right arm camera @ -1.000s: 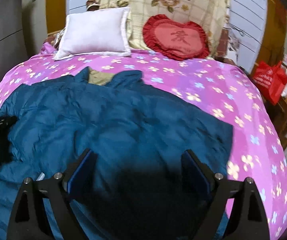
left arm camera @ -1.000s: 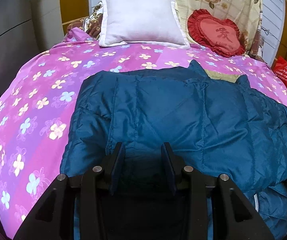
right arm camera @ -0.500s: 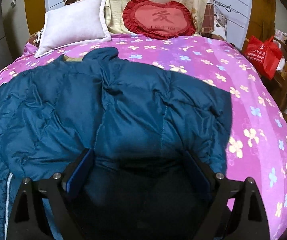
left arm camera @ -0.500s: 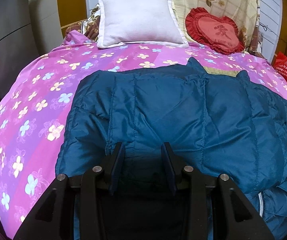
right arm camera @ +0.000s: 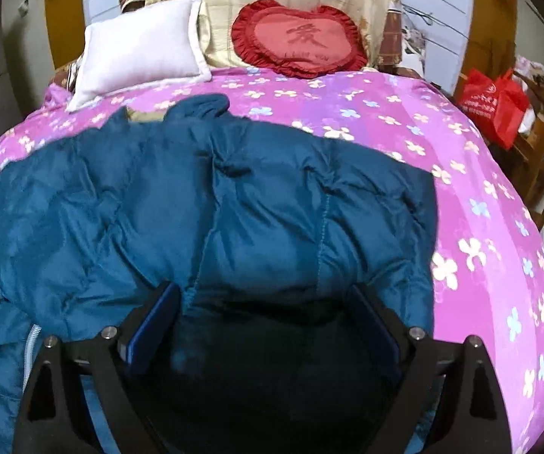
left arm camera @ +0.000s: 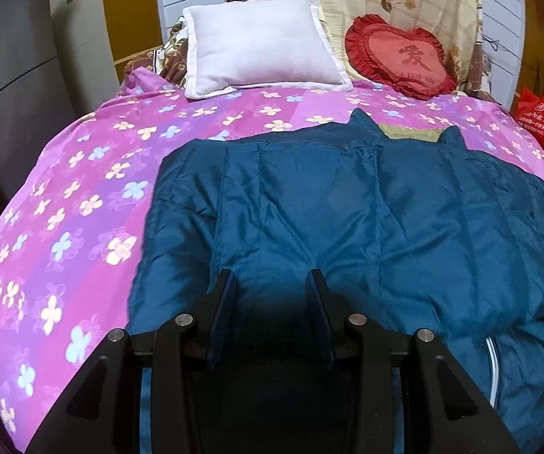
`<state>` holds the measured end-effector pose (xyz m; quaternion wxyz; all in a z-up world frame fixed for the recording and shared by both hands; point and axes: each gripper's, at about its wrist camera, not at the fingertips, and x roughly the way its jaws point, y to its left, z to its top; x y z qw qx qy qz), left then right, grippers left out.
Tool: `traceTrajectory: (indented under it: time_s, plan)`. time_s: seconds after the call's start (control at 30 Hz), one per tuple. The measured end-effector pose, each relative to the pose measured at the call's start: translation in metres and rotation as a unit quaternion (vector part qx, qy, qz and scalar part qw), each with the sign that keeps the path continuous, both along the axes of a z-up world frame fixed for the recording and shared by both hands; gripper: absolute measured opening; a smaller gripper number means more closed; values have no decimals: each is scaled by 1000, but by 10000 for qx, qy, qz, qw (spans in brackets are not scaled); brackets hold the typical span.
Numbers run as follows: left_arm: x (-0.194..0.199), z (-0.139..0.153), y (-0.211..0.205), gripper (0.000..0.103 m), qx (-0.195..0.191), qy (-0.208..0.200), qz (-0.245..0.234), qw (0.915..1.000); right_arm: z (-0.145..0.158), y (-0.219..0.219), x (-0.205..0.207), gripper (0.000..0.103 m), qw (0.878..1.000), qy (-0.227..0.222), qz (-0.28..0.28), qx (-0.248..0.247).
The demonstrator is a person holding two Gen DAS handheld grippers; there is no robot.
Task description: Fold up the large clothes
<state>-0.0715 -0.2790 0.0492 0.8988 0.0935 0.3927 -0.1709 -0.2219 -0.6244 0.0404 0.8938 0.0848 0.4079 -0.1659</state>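
Observation:
A dark blue padded jacket (left arm camera: 347,208) lies on the bed with its collar and olive lining (left arm camera: 412,132) toward the pillows. Both sides are folded inward, and a lower layer with a zipper (left arm camera: 493,359) shows at the near right. My left gripper (left arm camera: 270,283) sits at the near edge of the jacket, jaws narrow, with jacket fabric filling the gap between them. In the right wrist view the jacket (right arm camera: 234,208) bulges up toward my right gripper (right arm camera: 262,289). Its jaws stand wide apart over the fabric, and its pads do not press on the cloth.
The bed has a pink and purple flowered cover (left arm camera: 82,208). A white pillow (left arm camera: 260,45) and a red heart cushion (left arm camera: 404,56) lean at the head. A red bag (right arm camera: 495,102) hangs by wooden shelves to the right. A grey cabinet stands to the left.
The right gripper's view has rolled and drawn in over the jacket, which now looks closer and puffier between its fingers. The left gripper has stayed put with the same narrow gap.

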Motion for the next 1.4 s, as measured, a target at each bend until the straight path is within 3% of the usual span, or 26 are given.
traceTrajectory:
  time_s: [0.3,0.6,1.4]
  plan:
    - [-30,17,27,20,-51,-125,44,9999,24,17,-37,93,9999,-93,53,-17]
    - [-69,24,50,20,168,-381,-51,9991,18,33,-69,93,9997,44,104,194]
    - [-131,44,102,20,173,-402,-13,9990,8,56,-151,93,9982,319,125,490]
